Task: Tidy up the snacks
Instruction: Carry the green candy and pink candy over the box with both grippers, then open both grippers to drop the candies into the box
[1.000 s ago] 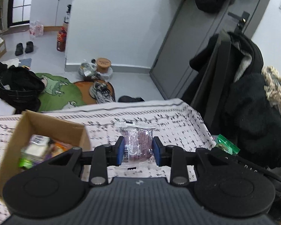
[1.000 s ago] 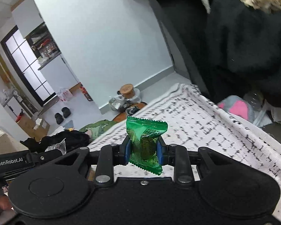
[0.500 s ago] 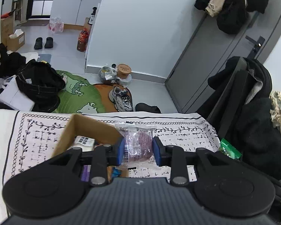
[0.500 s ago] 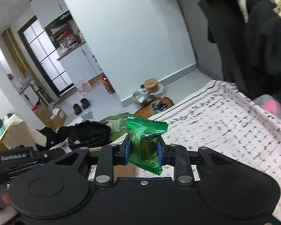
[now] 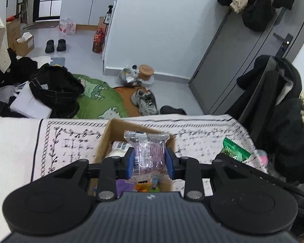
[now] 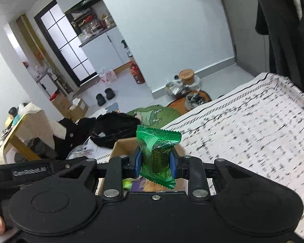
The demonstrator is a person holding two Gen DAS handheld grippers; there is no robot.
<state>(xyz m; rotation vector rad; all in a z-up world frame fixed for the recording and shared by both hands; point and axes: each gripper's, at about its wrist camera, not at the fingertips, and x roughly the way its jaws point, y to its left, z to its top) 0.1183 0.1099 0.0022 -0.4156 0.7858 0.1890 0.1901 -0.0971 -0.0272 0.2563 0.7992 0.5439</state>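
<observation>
My left gripper (image 5: 150, 163) is shut on a clear packet with a purple snack (image 5: 149, 156) and holds it over the open cardboard box (image 5: 106, 139), which holds several snacks. My right gripper (image 6: 155, 163) is shut on a green snack packet (image 6: 157, 151) and hangs above the same box (image 6: 121, 146). In the left wrist view the green packet (image 5: 234, 148) shows at the right, above the patterned tablecloth (image 5: 71, 139).
The white tablecloth with black print (image 6: 253, 131) covers the table. A chair draped with black coats (image 5: 283, 105) stands at the table's right edge. Beyond the far edge lie shoes, a green mat and piles of clothes on the floor.
Both grippers have moved left across the table with their packets. The box has come under the left gripper and has come into the right wrist view under the green packet.
</observation>
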